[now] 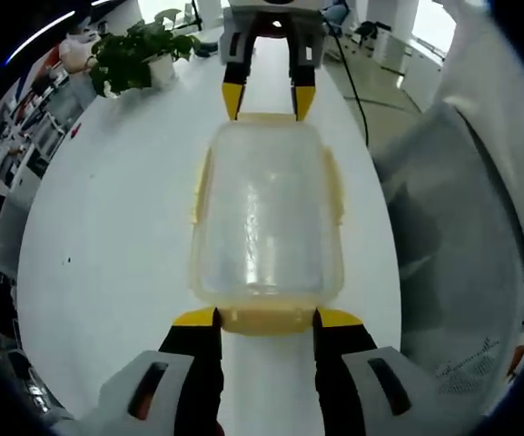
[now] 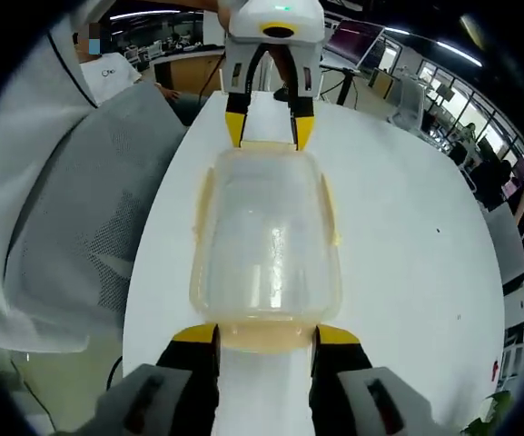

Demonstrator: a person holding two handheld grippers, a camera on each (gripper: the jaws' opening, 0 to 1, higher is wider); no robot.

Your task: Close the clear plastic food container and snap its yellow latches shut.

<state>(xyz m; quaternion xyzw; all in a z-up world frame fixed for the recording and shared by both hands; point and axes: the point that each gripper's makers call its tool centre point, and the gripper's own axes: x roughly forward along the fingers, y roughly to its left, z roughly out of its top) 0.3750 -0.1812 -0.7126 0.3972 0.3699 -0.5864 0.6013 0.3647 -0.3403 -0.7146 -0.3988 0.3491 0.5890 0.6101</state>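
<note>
- Left gripper [image 1: 266, 318] and right gripper [image 2: 264, 334]: jaws apart, bracketing opposite end latches of the container [image 1: 266, 218].
- Left gripper view: potted plant [image 1: 139, 50].
- Right gripper view: office desks [image 2: 189, 59].
- White table [image 1: 107, 236].

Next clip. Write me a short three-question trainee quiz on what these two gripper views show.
1. True or false: the lid sits on the clear container.
2. Where do the left gripper and right gripper stand relative to the container? A) both at one end B) at opposite ends, facing each other C) both lifted well above it
3. What stands at the far corner of the white table in the left gripper view?

Key:
1. True.
2. B; each one's yellow tips flank an end latch.
3. A potted plant.
</note>
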